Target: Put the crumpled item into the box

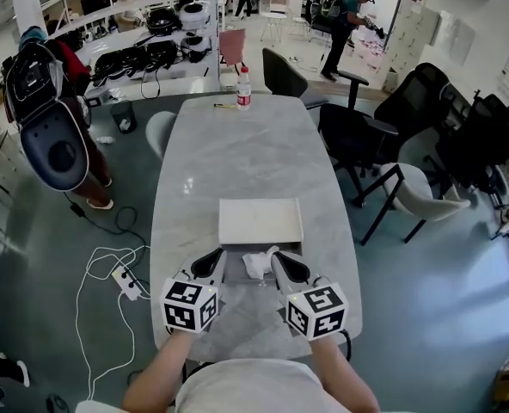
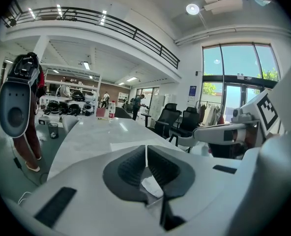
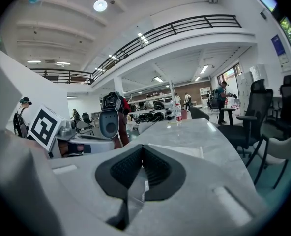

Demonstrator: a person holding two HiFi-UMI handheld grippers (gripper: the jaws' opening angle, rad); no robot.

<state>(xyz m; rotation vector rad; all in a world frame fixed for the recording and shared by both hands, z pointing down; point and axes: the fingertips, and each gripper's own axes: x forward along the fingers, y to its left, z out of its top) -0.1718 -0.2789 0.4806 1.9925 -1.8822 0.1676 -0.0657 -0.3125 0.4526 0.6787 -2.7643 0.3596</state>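
Crumpled white paper wad [image 1: 256, 263] seemingly lies in the shallow grey box [image 1: 234, 272]; left gripper [image 2: 146, 151] and right gripper [image 3: 142, 151] fingers pressed together, empty; placement looks finished.

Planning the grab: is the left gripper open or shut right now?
Shut. In the left gripper view, the left gripper has its two jaws meeting at the tips, with no gap there.

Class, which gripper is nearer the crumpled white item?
Right. The right gripper sits almost against the right edge of the crumpled item; the left gripper lies apart to its left.
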